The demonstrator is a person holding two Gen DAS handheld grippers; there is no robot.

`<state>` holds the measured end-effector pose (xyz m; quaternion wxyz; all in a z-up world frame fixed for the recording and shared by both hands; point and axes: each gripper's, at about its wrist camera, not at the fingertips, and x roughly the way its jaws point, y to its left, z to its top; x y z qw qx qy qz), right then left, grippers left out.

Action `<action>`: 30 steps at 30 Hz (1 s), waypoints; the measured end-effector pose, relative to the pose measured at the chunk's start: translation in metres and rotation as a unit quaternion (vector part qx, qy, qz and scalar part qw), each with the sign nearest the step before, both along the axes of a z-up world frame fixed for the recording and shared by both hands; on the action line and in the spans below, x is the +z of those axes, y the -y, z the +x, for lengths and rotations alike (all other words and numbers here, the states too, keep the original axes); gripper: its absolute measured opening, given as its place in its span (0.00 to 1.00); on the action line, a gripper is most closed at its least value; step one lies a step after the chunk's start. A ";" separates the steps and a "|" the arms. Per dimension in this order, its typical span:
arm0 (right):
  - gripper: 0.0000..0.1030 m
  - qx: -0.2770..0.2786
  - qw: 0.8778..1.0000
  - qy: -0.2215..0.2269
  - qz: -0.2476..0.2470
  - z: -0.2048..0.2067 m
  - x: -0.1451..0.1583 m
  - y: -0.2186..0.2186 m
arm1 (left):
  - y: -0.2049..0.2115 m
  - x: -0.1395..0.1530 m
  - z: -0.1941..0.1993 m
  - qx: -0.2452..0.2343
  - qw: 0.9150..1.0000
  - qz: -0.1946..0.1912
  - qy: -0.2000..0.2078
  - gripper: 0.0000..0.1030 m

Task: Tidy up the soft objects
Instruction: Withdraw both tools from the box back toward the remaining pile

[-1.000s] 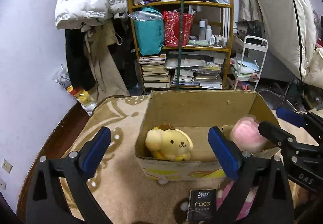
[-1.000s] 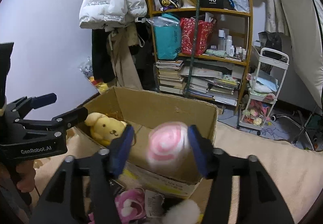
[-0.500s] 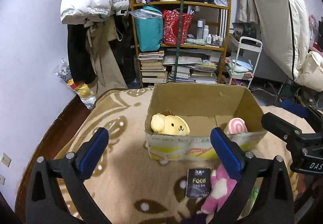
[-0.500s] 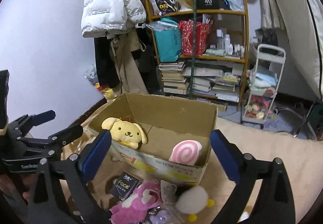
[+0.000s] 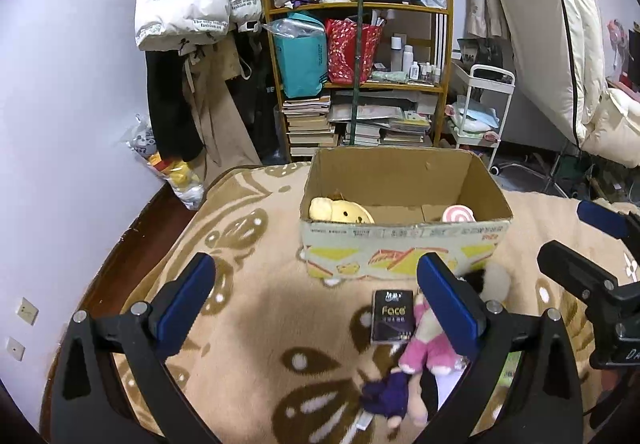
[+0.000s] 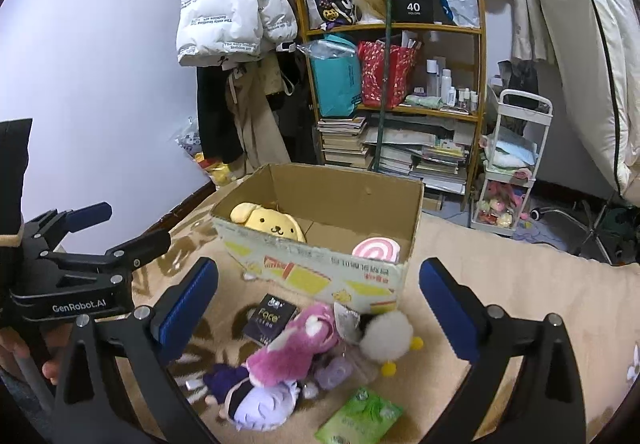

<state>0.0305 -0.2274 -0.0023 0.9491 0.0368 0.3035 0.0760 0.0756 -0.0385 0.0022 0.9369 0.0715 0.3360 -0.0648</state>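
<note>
An open cardboard box (image 6: 320, 272) (image 5: 404, 248) stands on a beige patterned blanket. Inside lie a yellow dog plush (image 6: 272, 226) (image 5: 340, 211) at the left and a pink swirl plush (image 6: 376, 248) (image 5: 458, 213) at the right. In front of the box lie a pink plush (image 6: 296, 344) (image 5: 428, 344), a purple-haired doll (image 6: 256, 400) (image 5: 388, 396) and a white pompom plush (image 6: 386, 336). My right gripper (image 6: 318, 304) is open and empty above this pile. My left gripper (image 5: 316, 300) is open and empty, hovering left of the pile.
A black "Face" packet (image 6: 270, 318) (image 5: 392, 316) and a green packet (image 6: 360, 418) lie among the toys. Behind the box stand a wooden bookshelf (image 6: 394, 95), a white cart (image 6: 508, 163) and hanging coats (image 6: 236, 15). Dark floor edges the blanket at left.
The right gripper opened and let the pink swirl plush drop into the box. Both grippers then drew back from the box, bringing the toy pile into view.
</note>
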 end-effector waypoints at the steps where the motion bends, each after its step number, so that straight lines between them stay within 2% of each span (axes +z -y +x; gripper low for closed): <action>1: 1.00 0.000 1.000 0.001 -0.002 -0.005 0.002 -0.001 | 0.000 0.001 -0.003 0.000 1.000 0.001 0.001 0.97; 8: 1.00 -0.003 1.000 0.004 -0.003 -0.033 0.010 -0.002 | -0.008 -0.001 -0.028 0.004 1.000 -0.009 -0.021 0.97; 13: 1.00 -0.015 1.000 -0.007 0.008 -0.049 0.009 0.006 | -0.009 -0.001 -0.037 0.001 1.000 0.002 -0.022 0.97; 17: 1.00 -0.022 1.000 -0.011 0.013 -0.059 0.008 0.011 | -0.013 -0.003 -0.044 0.000 1.000 -0.004 -0.029 0.97; 22: 1.00 -0.027 0.999 -0.018 0.013 -0.065 0.005 0.011 | -0.012 -0.007 -0.051 -0.003 0.999 0.000 -0.034 0.97; 26: 1.00 -0.031 0.999 -0.026 0.011 -0.064 0.001 0.011 | -0.014 -0.014 -0.050 0.001 1.000 -0.014 -0.024 0.97; 30: 1.00 -0.033 0.999 -0.031 0.013 -0.062 -0.004 0.012 | -0.015 -0.026 -0.042 0.001 0.999 -0.027 -0.036 0.97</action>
